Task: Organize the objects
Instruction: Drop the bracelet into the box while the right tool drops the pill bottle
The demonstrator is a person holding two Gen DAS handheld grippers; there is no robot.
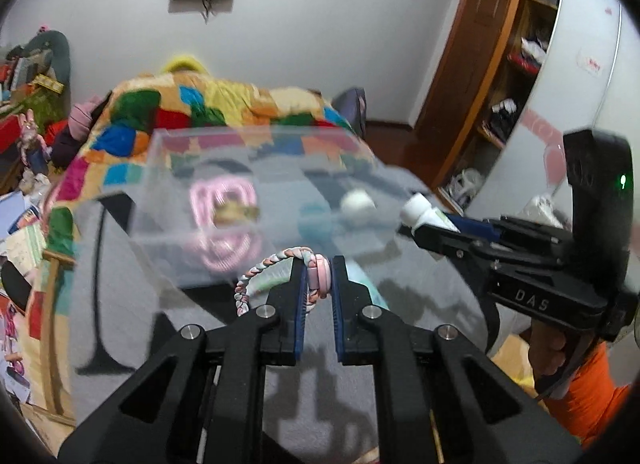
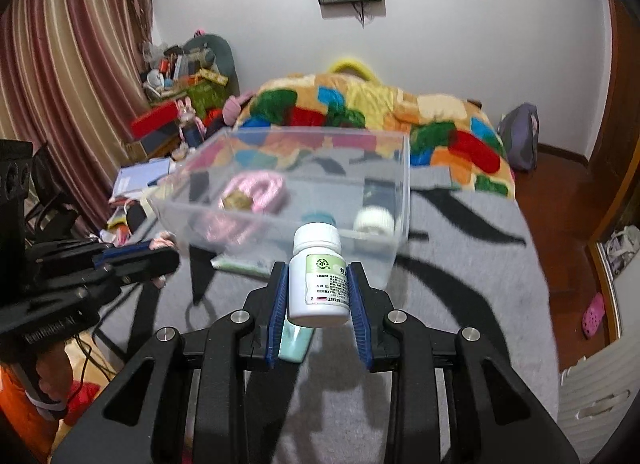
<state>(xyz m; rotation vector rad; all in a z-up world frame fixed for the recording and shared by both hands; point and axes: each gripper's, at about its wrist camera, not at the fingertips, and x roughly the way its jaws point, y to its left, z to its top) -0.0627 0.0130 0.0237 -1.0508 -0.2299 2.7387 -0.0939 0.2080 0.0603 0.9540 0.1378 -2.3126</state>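
Observation:
My left gripper [image 1: 319, 278] is shut on a braided pastel hair band [image 1: 276, 269] and holds it above the grey blanket, just in front of a clear plastic box [image 1: 168, 188]. My right gripper [image 2: 318, 284] is shut on a white pill bottle [image 2: 319, 276] with a green label, held upright before the box [image 2: 404, 184]. The bottle's cap also shows in the left wrist view [image 1: 416, 209]. Inside the box lie a pink coiled band [image 2: 256, 188], a blue-capped item [image 2: 318, 218] and a white-capped jar [image 2: 375, 221].
A mint tube [image 2: 296, 340] and a flat green packet [image 2: 240, 264] lie on the grey blanket [image 2: 460, 304] near the box. A patchwork quilt [image 2: 360, 104] is heaped behind. Clutter fills the left side [image 2: 176, 80]; a wardrobe [image 1: 516, 64] stands right.

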